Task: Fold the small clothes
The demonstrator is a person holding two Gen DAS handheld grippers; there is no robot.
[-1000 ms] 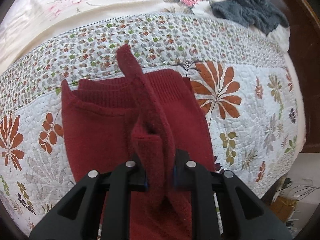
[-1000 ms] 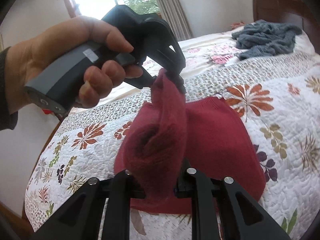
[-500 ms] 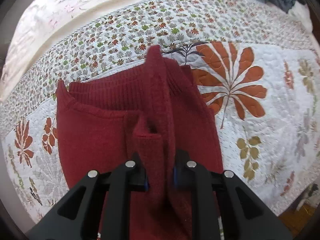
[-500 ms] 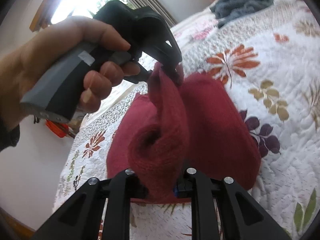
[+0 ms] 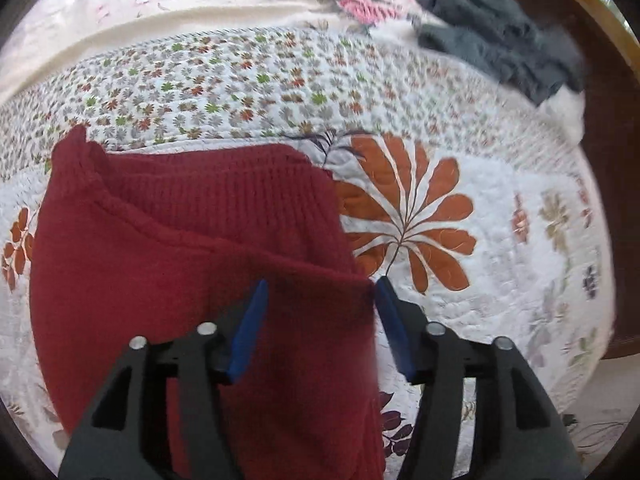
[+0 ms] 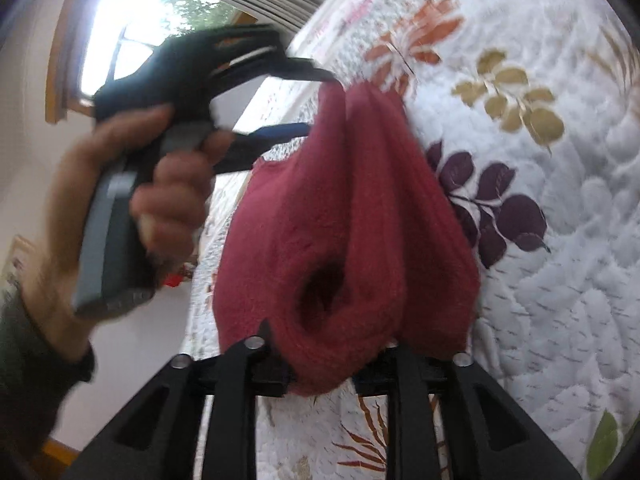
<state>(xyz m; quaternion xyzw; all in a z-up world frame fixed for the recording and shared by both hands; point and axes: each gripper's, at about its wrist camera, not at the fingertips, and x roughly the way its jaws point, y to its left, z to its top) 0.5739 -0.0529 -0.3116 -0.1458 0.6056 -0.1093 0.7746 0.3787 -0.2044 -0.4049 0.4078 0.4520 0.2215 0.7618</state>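
Nearest in the right wrist view, the right gripper [image 6: 332, 360] has its fingers closed on a thick bunch of the red knitted garment [image 6: 348, 216]. The wool bulges out between and over the jaws and hides the tips. It seems to be held that way so the folded-over layer does not slip while the other end is set down.

In the left wrist view, the left gripper [image 5: 320, 300] stands wide open, its blue pads [image 5: 250, 328] spread apart. One pad is over the knit and the other sits at the garment's right edge. Nothing is pinched between them. The red garment [image 5: 168, 264] below lies flat on the floral quilt [image 5: 500, 240] with its ribbed band toward the far side, so this end looks laid down on purpose to make the fold.

Farther off in the right wrist view, the same left gripper [image 6: 308, 100] shows from the side, gripped by the person's hand [image 6: 120, 200]. Its upper finger touches the far end of the red bundle, though motion blur makes the contact hard to judge.

Far right on the bed, a grey knitted garment [image 5: 504, 44] lies crumpled well apart from the red one, probably waiting its turn. A window [image 6: 160, 28] lights the far wall.
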